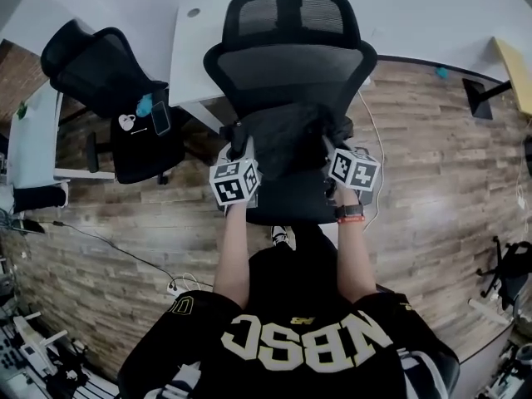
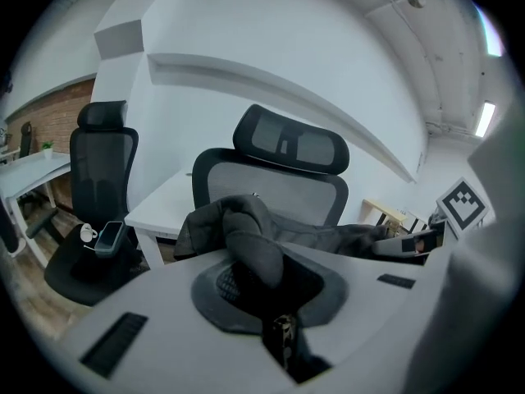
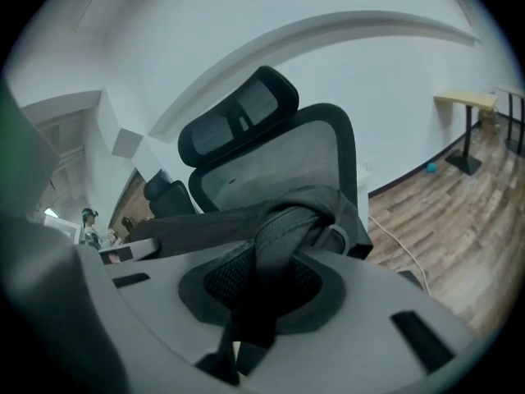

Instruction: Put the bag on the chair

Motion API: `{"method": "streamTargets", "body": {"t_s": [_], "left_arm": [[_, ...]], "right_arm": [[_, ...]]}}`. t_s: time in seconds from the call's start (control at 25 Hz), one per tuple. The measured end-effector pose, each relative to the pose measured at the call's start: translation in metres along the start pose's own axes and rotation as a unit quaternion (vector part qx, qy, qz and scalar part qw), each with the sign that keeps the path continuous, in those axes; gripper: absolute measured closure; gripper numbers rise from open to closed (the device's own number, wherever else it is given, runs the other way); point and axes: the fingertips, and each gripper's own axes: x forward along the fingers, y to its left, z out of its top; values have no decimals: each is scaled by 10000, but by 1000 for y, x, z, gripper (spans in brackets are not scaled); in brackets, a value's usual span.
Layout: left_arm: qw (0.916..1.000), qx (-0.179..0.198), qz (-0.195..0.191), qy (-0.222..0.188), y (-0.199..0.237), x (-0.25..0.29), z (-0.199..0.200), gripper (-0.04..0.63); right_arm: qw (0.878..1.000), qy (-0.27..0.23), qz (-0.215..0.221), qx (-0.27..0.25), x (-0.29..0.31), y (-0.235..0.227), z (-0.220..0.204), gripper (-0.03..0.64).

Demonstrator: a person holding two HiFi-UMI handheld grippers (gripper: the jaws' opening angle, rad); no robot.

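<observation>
Looking steeply down, past a person's forearms, onto a black mesh chair (image 1: pixel 291 65) pushed up to a white desk (image 1: pixel 187 40).

Far left: a second chair (image 1: pixel 100 69) carrying a phone (image 1: pixel 160 117), well apart from the work.

Left of centre: left gripper (image 1: pixel 239 144), clenched on a fold of dark fabric at the bag's left edge.

Centre: the bag (image 1: pixel 291 144), dark and slack, slung between the two grippers over the seat, just in front of the backrest. Hard to tell whether already resting on the cushion.

Right of centre: right gripper (image 1: pixel 337 144), pinched on a padded strap (image 3: pixel 283 245) of the same bag.

To do this step well, probably: lower both sides together and level, settle the bulk toward the back of the cushion, and let the seat take the weight before loosening either grip. Then release and draw away without snagging the strap. Likely risk: a soft bag slumping off the front edge.
</observation>
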Motion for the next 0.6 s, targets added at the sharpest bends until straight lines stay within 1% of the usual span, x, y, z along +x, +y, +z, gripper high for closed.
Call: {"method": "streamTargets", "body": {"t_s": [0.16,0.28,0.4,0.6], "left_arm": [[9994,-110,5,324,3,21,-27,557],[9984,-169,40,545,8,33,-46,557],[9970,-170,65,754,12,48,-65,557],[9938,-155,59,1096,22,73,-97,555]], "right_arm": [[9995,267,-119,72,18,-18,-20,543],[9991,359,-176,-100,29,-27,-30,541],[9983,506,-222,-180,42,-39,-44,541],[9962,816,-266,-122,73,-61,-72,540]]}}
